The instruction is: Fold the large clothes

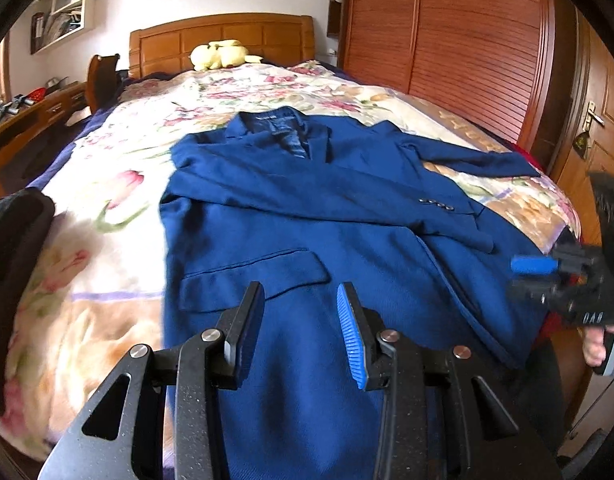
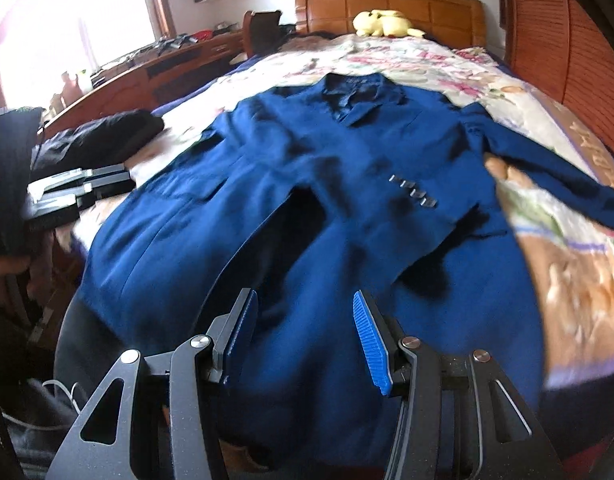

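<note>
A large blue suit jacket (image 1: 307, 216) lies face up on the flowered bedspread (image 1: 107, 184), collar toward the headboard. One sleeve is folded across its chest, its cuff buttons (image 1: 437, 205) showing. The other sleeve (image 1: 475, 156) stretches out to the right. My left gripper (image 1: 301, 300) is open and empty above the jacket's lower hem, near a pocket flap (image 1: 255, 276). My right gripper (image 2: 305, 312) is open and empty above the jacket's (image 2: 307, 200) lower front. It also shows in the left wrist view (image 1: 531, 272) at the jacket's right edge.
A yellow plush toy (image 1: 221, 54) sits by the wooden headboard (image 1: 223, 36). A dark garment (image 2: 103, 140) lies on the bed's left side. A wooden wardrobe (image 1: 447, 40) stands to the right and a desk (image 2: 155, 64) to the left.
</note>
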A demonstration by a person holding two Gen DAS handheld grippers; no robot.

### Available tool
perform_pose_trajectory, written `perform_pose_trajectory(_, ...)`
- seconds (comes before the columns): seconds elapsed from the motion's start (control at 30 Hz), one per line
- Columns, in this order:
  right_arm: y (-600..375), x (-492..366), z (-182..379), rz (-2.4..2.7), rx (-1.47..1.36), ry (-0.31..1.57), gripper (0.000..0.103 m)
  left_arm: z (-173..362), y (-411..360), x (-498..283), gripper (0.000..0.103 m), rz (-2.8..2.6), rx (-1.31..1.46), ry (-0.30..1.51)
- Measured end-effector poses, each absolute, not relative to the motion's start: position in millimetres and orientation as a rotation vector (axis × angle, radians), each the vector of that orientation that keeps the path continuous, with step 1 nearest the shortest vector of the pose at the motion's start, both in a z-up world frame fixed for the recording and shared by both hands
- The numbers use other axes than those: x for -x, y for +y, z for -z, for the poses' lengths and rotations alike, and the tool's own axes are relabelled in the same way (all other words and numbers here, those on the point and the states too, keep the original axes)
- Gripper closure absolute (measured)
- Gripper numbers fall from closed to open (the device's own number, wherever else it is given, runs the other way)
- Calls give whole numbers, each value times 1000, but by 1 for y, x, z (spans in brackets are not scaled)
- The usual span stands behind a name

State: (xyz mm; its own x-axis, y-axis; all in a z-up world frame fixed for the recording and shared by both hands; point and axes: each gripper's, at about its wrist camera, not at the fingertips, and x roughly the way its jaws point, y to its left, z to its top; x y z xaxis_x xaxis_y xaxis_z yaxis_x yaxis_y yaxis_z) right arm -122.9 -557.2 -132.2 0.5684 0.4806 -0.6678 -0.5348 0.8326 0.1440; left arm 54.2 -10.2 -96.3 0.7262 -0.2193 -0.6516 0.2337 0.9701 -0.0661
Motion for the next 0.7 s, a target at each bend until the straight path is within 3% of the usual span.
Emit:
perform_pose_trajectory(0.4, -540, 171, 147, -683, 5, 823, 51, 72, 3, -22, 64, 240, -6, 668)
perform_pose_trajectory(0.7, -534, 153, 176, -642, -89, 889, 52, 70, 2, -17, 64, 245, -11, 671)
